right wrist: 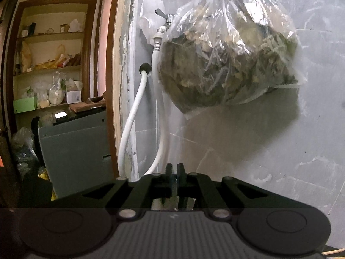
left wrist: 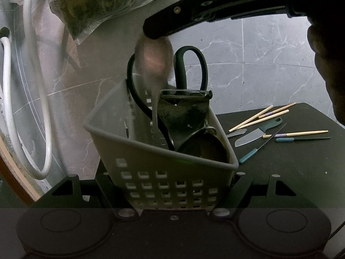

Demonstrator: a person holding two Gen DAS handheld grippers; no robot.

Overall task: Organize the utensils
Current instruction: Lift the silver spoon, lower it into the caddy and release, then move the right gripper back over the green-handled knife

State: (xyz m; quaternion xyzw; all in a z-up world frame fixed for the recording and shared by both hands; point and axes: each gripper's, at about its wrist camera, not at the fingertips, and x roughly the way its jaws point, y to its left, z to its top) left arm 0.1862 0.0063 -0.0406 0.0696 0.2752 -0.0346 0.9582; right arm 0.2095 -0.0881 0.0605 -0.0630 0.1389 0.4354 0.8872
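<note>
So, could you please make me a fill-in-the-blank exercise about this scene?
The left claw grips a grey ___.
The ___ standing in it have dark handles.
The chopsticks lie on the black ___.
The clear bag of leaves hangs on the ___.
Missing: basket; scissors; table; wall.

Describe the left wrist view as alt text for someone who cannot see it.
The left tool grips a grey plastic basket holding black scissors and metal utensils. A blurred spoon drops in from the right tool above. Chopsticks and a small knife lie on the dark table.
</note>
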